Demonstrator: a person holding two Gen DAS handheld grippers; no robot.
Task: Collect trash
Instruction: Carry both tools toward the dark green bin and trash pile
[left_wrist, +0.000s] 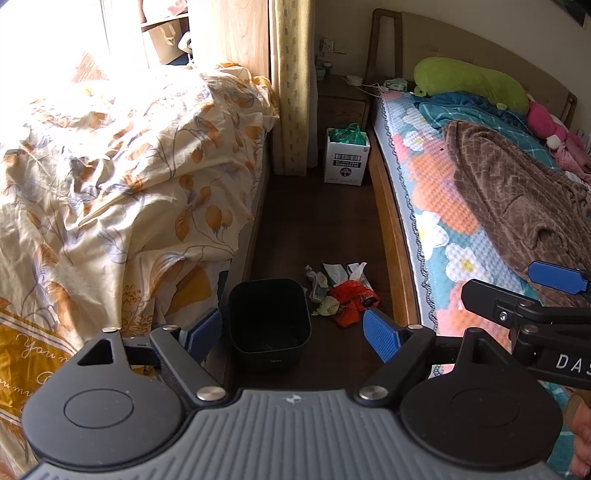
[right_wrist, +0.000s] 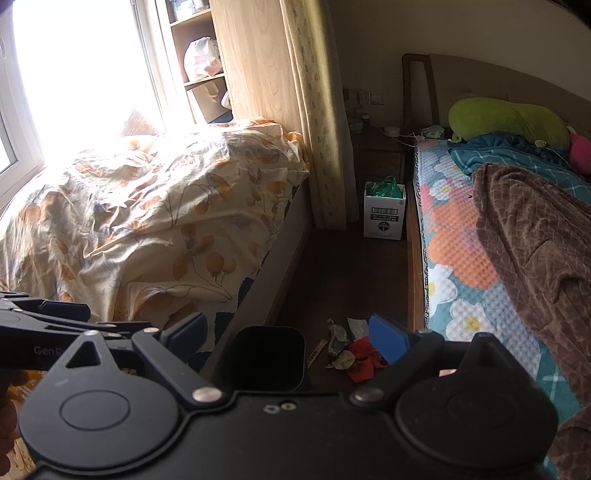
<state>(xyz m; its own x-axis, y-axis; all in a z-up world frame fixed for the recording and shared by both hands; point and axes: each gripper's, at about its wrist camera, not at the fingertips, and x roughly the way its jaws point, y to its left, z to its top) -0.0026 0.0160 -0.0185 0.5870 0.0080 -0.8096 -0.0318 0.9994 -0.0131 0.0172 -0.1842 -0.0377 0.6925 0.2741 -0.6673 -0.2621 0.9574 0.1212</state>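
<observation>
On the dark floor between two beds, a black bin (left_wrist: 268, 317) stands open, its inside too dark to read. Just right of it lies the trash pile (left_wrist: 341, 291): crumpled wrappers, white scraps, orange-red plastic, partly hidden by a blue pad. The left gripper (left_wrist: 293, 330) and right gripper (right_wrist: 288, 338) both hang above with fingers spread apart, empty.

Each black tool (left_wrist: 293, 330) has blue ribbed pads (left_wrist: 380, 334), silver rivets and round pivot discs.
</observation>
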